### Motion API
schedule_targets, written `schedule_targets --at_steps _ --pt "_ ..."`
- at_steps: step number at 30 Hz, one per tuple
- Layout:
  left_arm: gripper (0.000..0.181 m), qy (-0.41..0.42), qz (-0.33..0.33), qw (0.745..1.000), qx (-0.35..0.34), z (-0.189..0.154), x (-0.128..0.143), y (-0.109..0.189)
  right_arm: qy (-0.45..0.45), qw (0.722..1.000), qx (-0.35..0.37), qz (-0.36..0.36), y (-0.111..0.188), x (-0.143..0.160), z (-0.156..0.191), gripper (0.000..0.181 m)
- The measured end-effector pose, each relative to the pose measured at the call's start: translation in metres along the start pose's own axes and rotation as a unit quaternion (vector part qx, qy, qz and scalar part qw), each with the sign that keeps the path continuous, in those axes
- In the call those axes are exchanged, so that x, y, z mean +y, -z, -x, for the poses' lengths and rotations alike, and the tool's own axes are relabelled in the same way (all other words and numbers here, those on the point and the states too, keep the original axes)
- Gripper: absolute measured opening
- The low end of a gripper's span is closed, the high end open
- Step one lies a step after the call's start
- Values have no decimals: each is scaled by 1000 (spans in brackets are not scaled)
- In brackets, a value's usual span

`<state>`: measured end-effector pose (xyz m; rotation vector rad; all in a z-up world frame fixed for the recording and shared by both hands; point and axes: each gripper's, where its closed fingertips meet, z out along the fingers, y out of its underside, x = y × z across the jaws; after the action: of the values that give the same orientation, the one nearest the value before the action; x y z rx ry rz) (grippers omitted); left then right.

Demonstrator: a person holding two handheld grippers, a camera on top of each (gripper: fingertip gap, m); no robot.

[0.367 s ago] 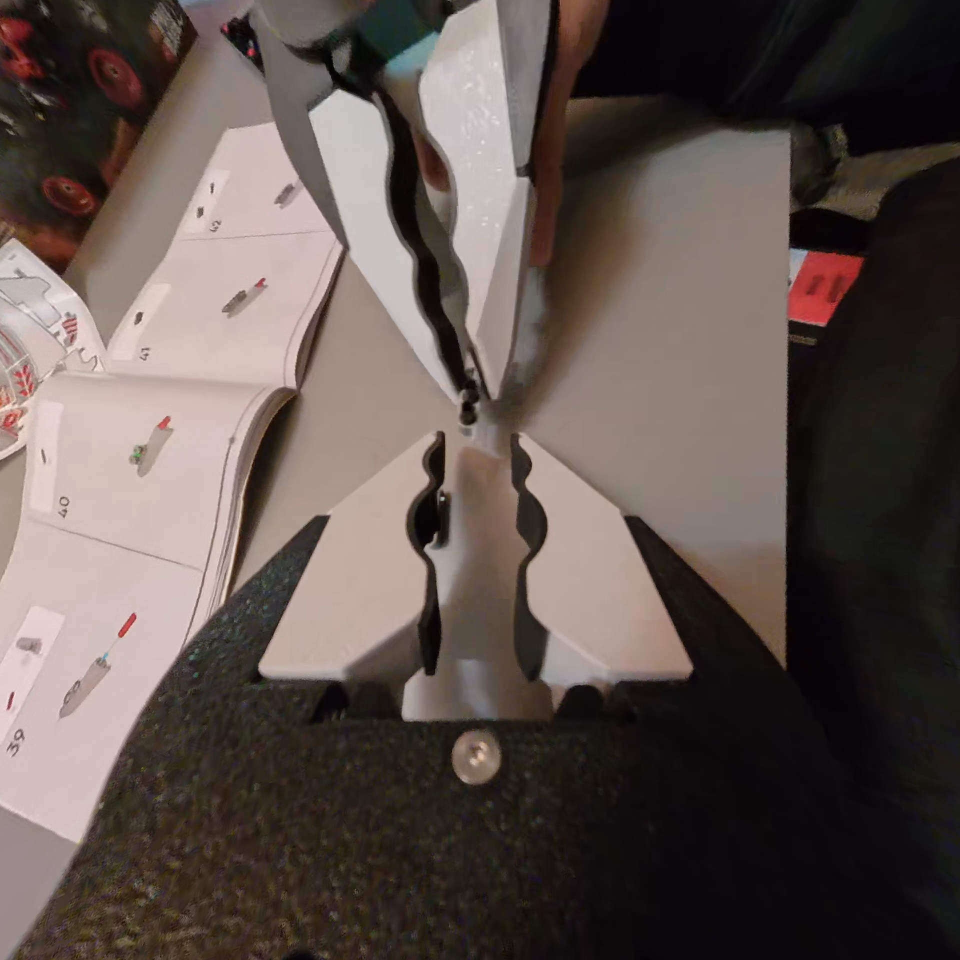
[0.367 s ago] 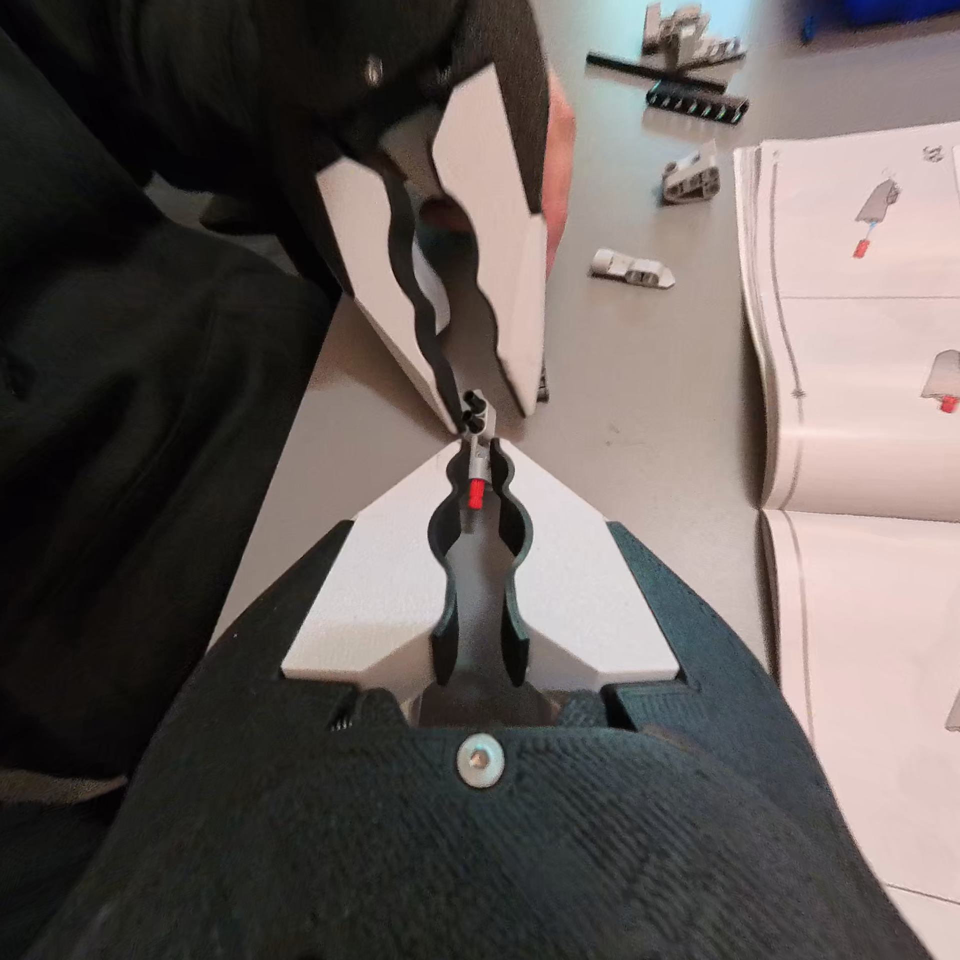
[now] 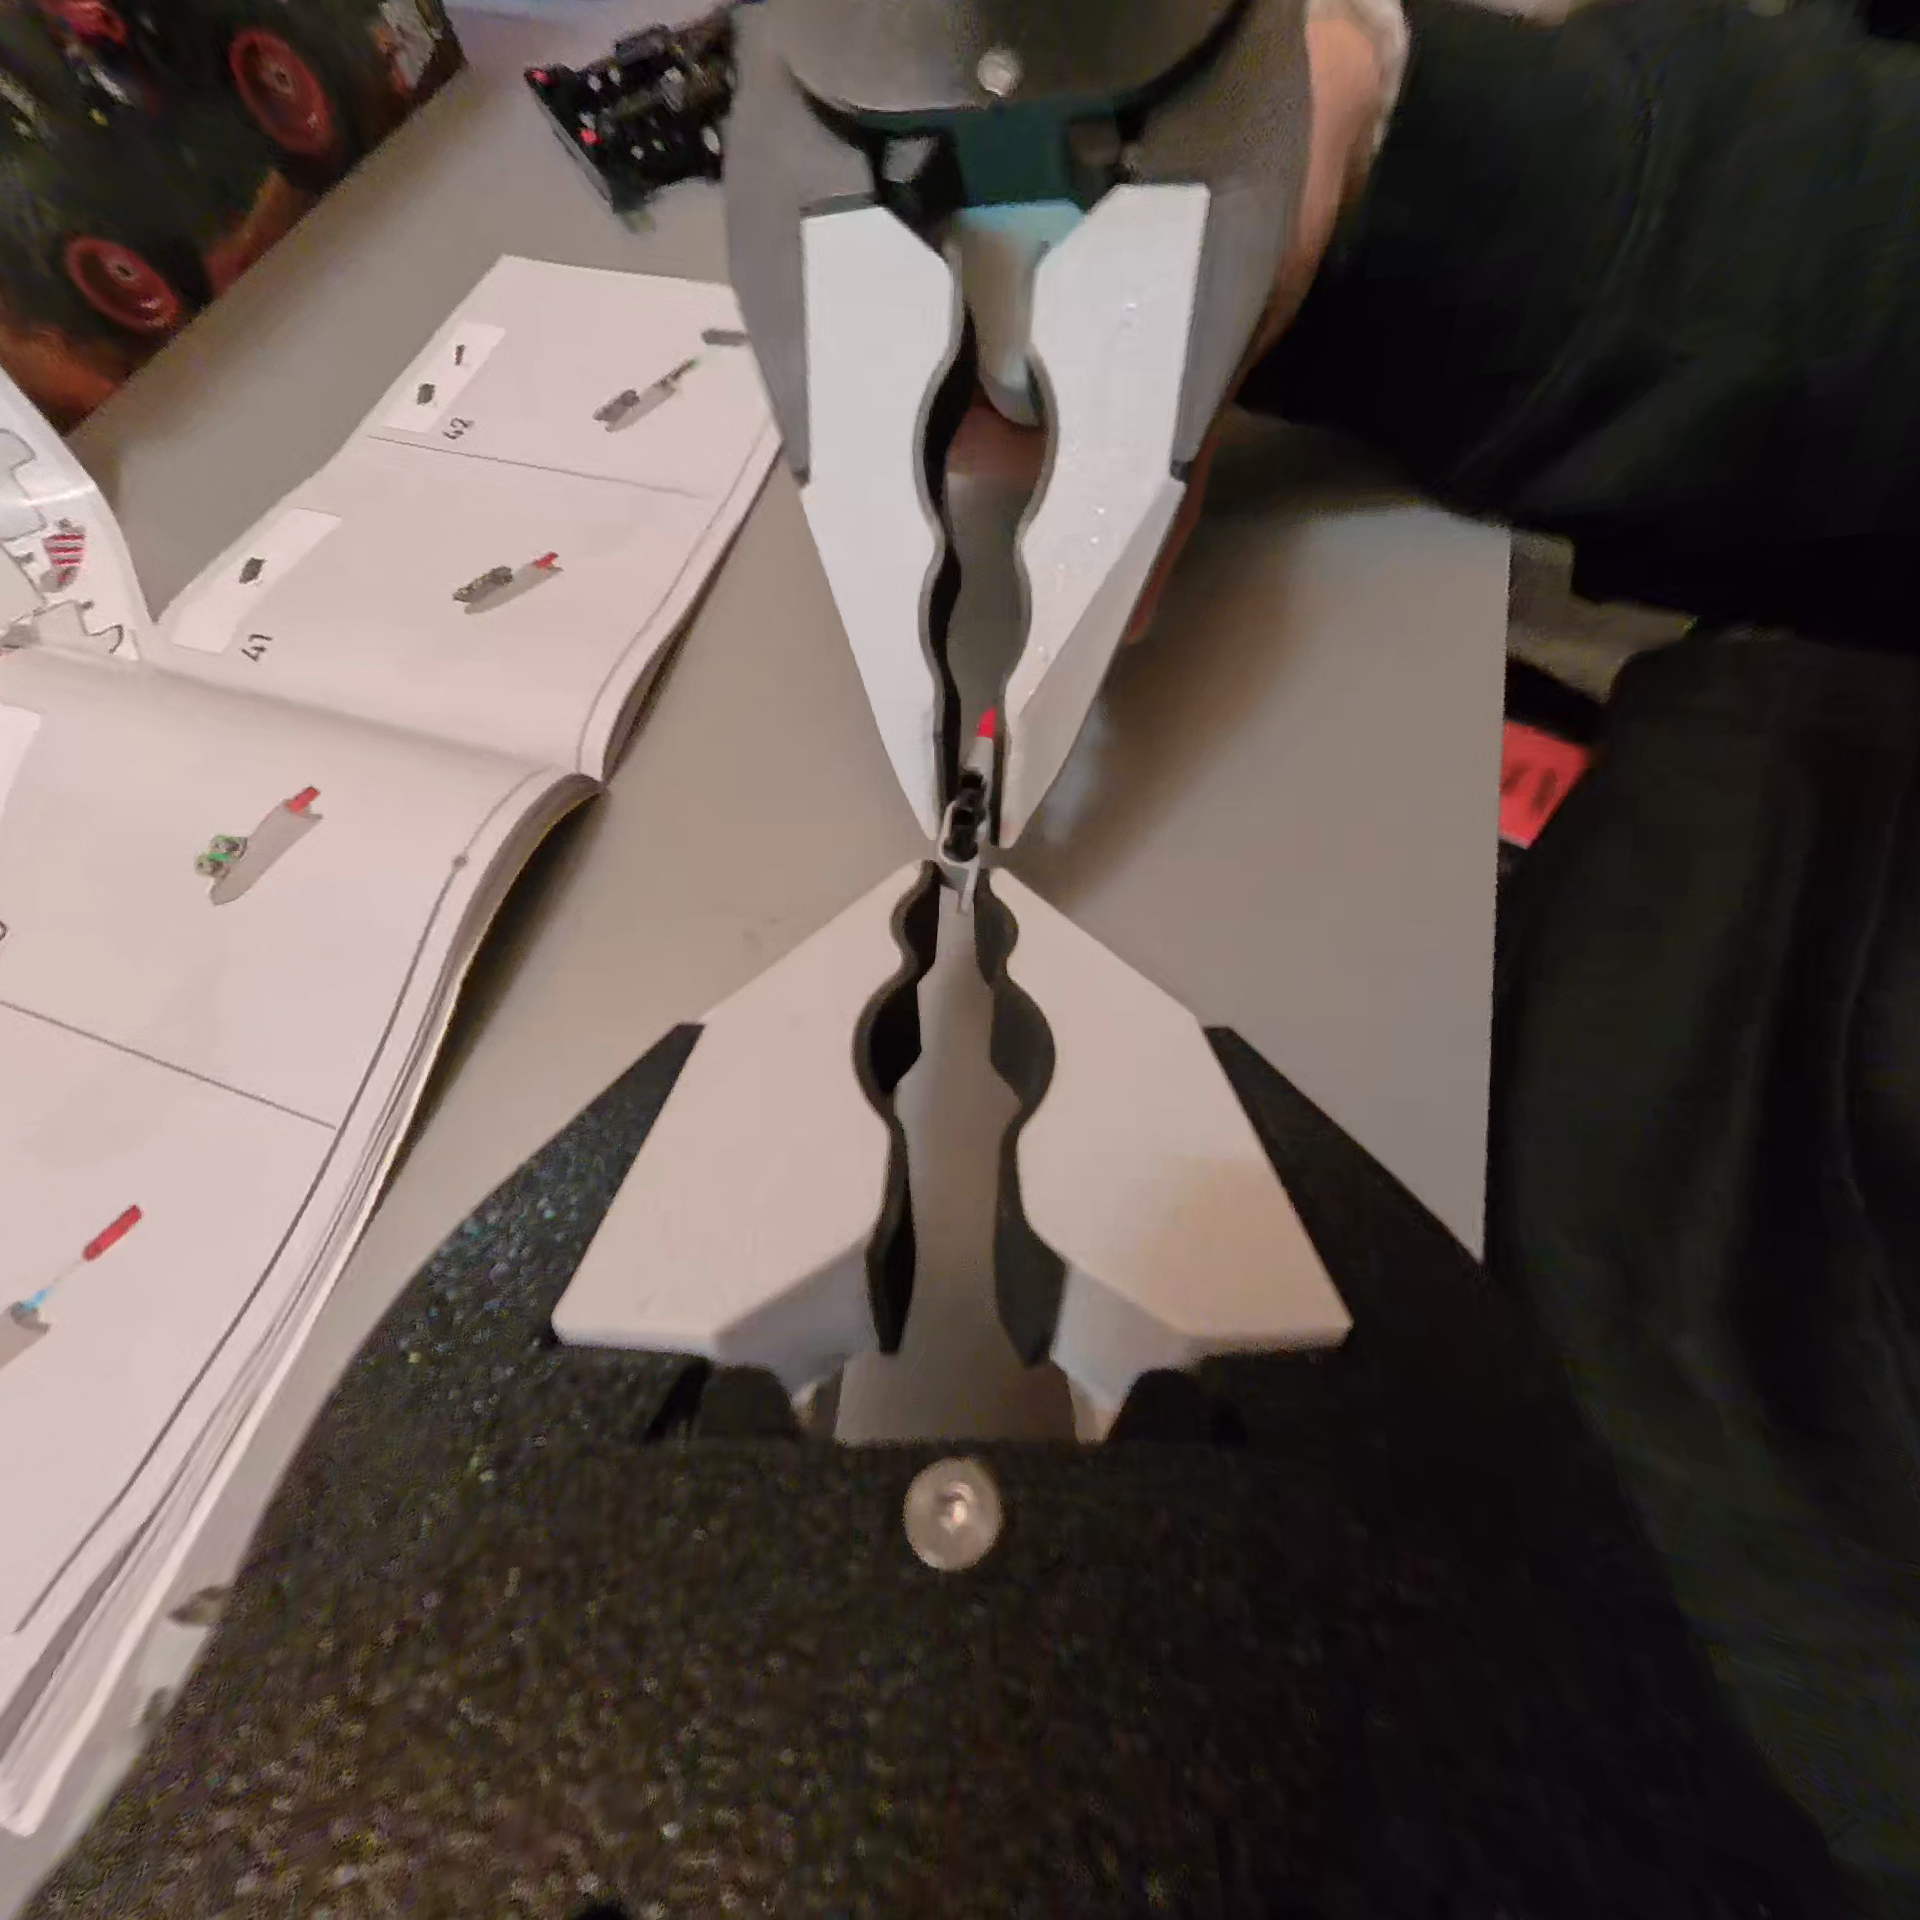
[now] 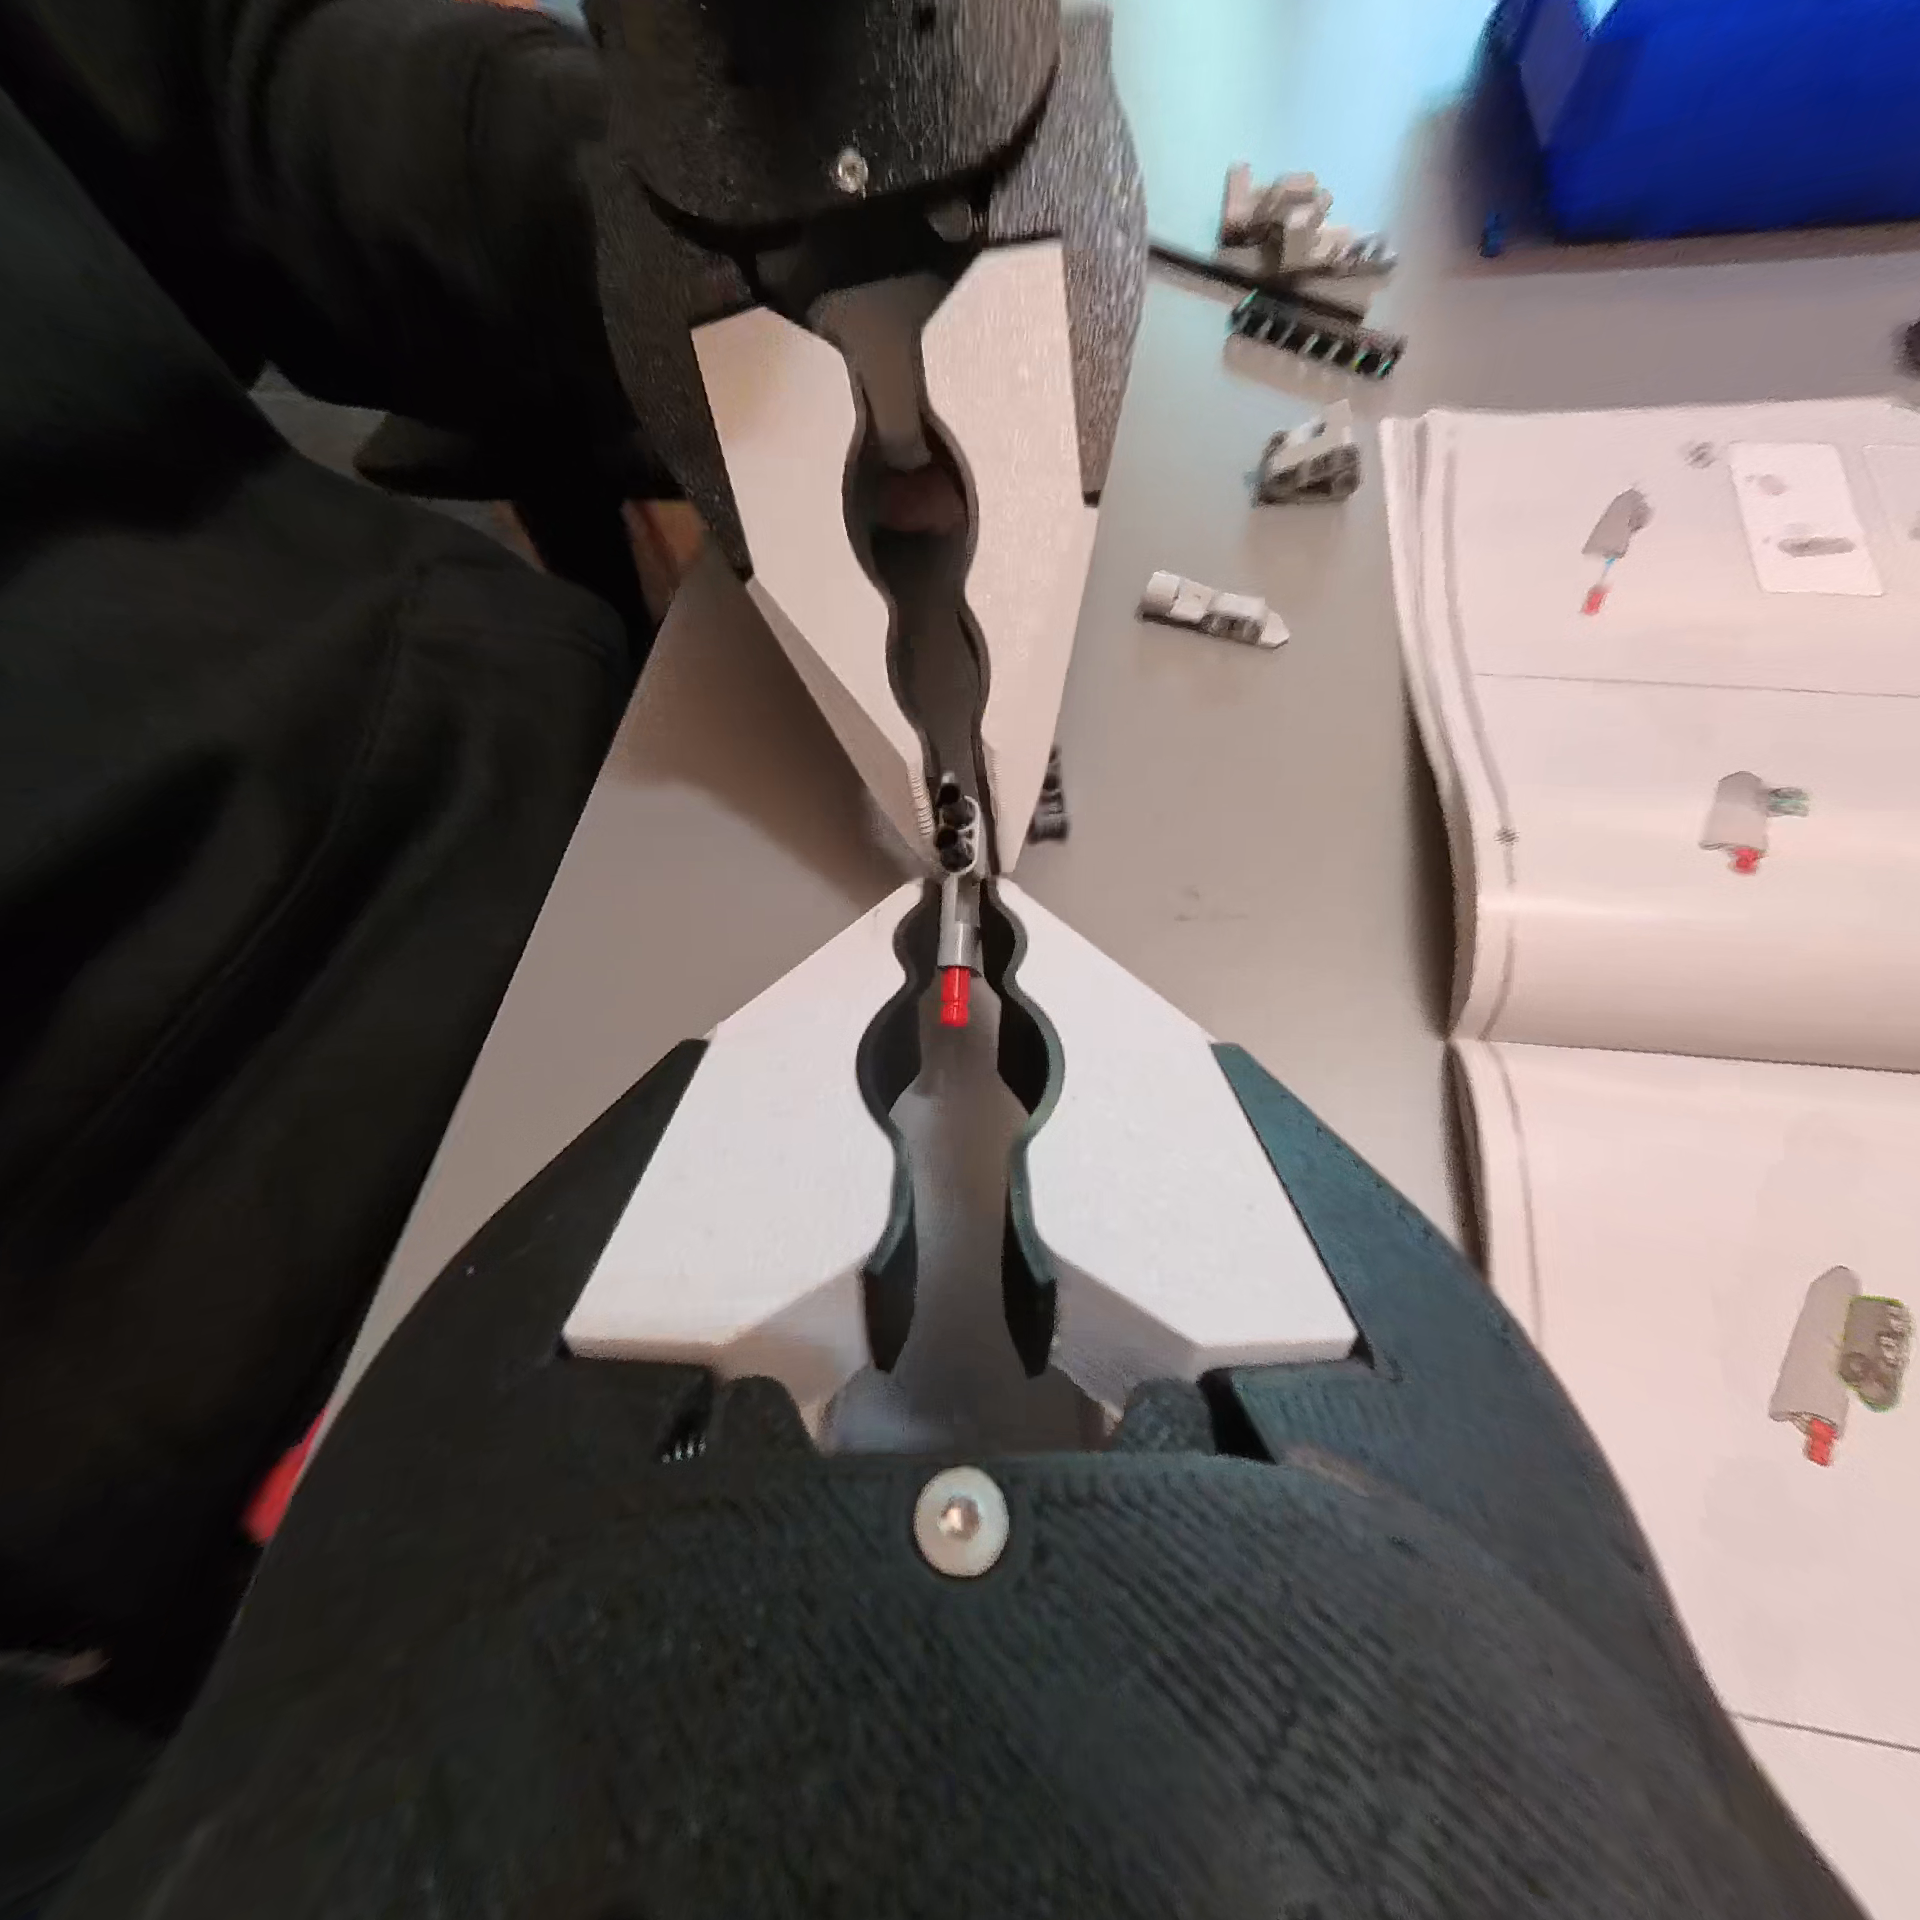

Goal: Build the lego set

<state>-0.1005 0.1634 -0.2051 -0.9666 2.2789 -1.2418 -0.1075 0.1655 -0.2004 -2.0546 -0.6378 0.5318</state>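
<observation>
- Our right gripper is clenched at its very tips on a small lego assembly: a grey sleeve with a red axle end that juts back between our own fingers, toward the camera.
- Our left gripper meets it tip to tip. Its tips sit around the grey end of the assembly, and we judge it gripping there, though the contact itself is too small to confirm.
- The black pin connector sits in the narrow gap between the two sets of tips, held above the grey table, near its front edge.
- The assembly's long axis runs straight along both grippers' fingers, red end pointing into the right gripper, black end into the left one.
- We see the main risk as a slip: both holds are at the extreme fingertips on a very thin part, so any sideways push or misaligned squeeze could twist the piece out and drop it to the table or over the edge into the lap below.
- If the two grippers are not kept in line, a push along the axis could bend the joint instead of seating it.
- Further out lie the open instruction booklet, loose grey pieces, a black beam and a blue bin; the left wrist view also shows the set's box.
</observation>
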Motion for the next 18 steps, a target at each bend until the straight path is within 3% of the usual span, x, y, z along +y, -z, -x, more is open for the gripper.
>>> schedule_targets --at_steps 1,9,18 --pt "4 14 -15 1000 5 1 -4 2 8 1000 14 -18 3 -5 -2 6" --pt "4 51 -138 988 41 -3 -37 20 83 982 72 -152 23 -41 4 6" --pt "4 91 -262 959 58 -2 -72 32 71 941 101 -314 53 -74 8 7"
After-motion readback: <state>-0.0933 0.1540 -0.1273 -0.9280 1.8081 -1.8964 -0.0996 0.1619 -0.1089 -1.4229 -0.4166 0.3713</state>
